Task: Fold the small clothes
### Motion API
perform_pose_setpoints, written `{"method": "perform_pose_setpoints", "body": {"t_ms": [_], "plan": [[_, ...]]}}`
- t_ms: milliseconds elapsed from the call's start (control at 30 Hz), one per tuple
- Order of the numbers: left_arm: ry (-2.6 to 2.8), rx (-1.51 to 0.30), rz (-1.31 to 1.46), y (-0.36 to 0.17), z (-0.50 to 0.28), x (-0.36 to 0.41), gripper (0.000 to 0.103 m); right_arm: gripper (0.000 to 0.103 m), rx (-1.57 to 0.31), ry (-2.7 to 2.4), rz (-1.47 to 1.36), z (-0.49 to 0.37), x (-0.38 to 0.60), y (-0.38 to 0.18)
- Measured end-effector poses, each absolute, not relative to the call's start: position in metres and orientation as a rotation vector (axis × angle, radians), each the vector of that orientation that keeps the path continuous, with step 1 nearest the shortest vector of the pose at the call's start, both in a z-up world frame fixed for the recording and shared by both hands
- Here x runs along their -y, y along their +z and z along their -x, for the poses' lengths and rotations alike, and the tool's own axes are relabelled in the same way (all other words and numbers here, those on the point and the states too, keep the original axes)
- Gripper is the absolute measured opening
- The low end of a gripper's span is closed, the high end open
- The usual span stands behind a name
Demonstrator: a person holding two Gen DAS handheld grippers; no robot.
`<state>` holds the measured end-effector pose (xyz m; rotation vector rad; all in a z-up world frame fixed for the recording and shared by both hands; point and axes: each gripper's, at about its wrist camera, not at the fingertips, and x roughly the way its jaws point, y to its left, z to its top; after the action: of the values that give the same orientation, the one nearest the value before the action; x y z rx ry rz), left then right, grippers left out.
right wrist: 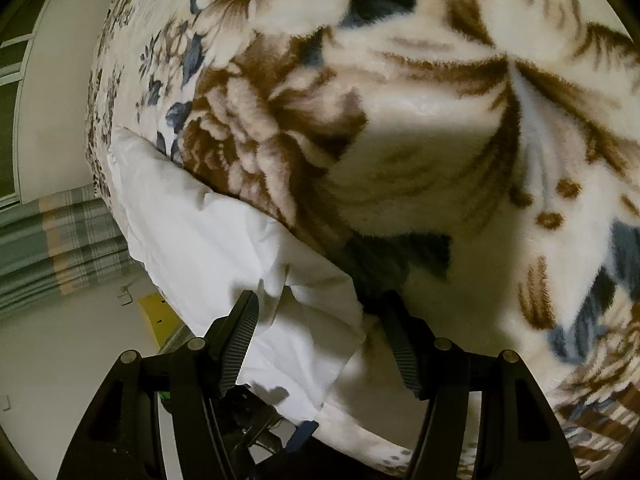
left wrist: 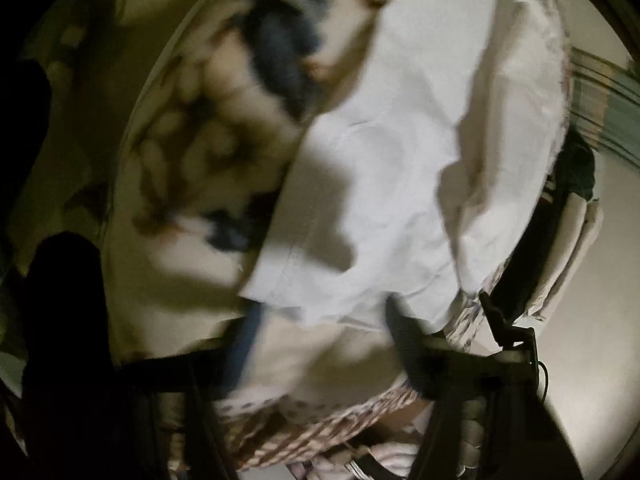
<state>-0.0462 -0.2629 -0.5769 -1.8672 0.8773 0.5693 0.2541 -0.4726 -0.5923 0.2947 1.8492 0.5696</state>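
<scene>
Your left gripper [left wrist: 320,332] shows only as blurred dark fingers at the bottom of its view. A blue-edged finger sits on the left and a ribbed black one on the right, set apart, with the lower hem of the white cloth [left wrist: 400,152] lying between them. You cannot tell from this smeared picture whether they pinch it. The cloth is thin, smooth cotton, creased and folded over on itself. It lies on the plush blanket [left wrist: 192,152], a deep fleece printed with brown flowers and blue-grey leaves. To its right, at the blanket's edge, a stack of folded pale clothes [left wrist: 576,248] sits beside a dark garment [left wrist: 576,176].

Your right gripper [right wrist: 320,320] has its jaws spread wide. The ribbed left finger [right wrist: 240,344] rests on the cloth [right wrist: 224,240], which runs along the left edge of the blanket [right wrist: 440,120]. The right finger [right wrist: 400,344] stands on bare fleece just past the cloth's corner. Nothing is clamped between them. Off the blanket's left edge you see a plaid curtain [right wrist: 60,248] in green and tan, and a yellow box [right wrist: 160,316] on the floor.
</scene>
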Motion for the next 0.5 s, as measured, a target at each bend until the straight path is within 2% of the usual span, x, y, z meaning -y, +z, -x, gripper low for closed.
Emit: {"method": "perform_pose_setpoints", "body": {"t_ms": [33,133,167,500], "plan": [[0.568,-0.891,1.831,-0.573,0.042,0.261,0.002,0.062,-1.841,0.570,-0.307,-0.254,0.472,-0.591],[0.571,-0.851,1.759,-0.556,0.033,0.251,0.002,0.015,-1.807,0.579,-0.321,-0.254,0.470,-0.586],[0.565,-0.840,1.744,-0.551,0.032,0.246,0.002,0.010,-1.796,0.584,-0.326,-0.254,0.469,-0.583],[0.573,-0.721,1.719,-0.505,0.049,0.200,0.002,0.006,-1.717,0.650,-0.372,-0.258,0.450,-0.529]]}}
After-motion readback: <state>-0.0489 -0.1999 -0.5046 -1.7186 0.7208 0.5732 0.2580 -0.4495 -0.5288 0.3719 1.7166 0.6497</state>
